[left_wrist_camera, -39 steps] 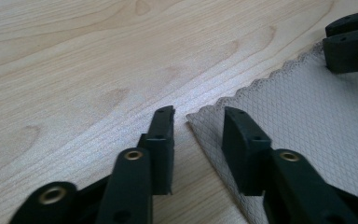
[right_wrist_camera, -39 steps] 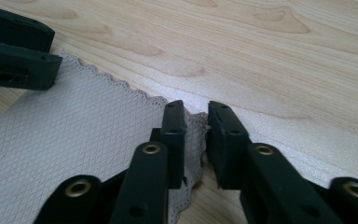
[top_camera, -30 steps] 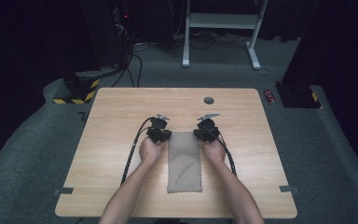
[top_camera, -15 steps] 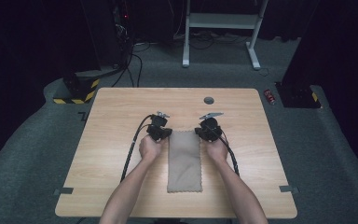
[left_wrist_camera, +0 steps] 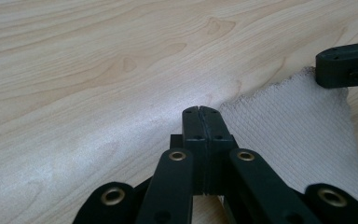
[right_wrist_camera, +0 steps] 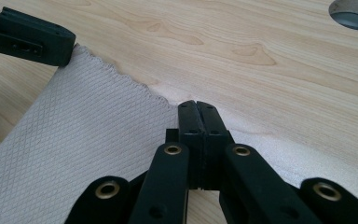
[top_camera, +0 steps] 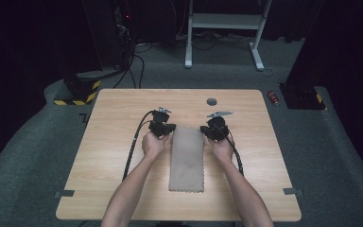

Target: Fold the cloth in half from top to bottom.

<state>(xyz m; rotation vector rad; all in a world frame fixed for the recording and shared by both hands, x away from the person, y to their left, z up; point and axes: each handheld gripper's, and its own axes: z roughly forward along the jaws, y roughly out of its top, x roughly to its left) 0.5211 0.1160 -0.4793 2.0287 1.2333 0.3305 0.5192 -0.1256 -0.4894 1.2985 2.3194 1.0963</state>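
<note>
Dark floor ringed the pale table (top_camera: pixel 123 189), where the beige cloth (top_camera: pixel 187 158) lay with its long axis running away from the person. Each far corner sat at a closed claw: left claw (left_wrist_camera: pixel 200 112) and right claw (right_wrist_camera: pixel 196 106), jaws pressed together, angled down and inward.

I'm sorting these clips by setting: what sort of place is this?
Probably a lab or recording studio, not a home. A bare wooden table stands alone on grey carpet in a dark room, with equipment cables on the floor, a hazard-striped base and a white metal stand behind it.
</note>
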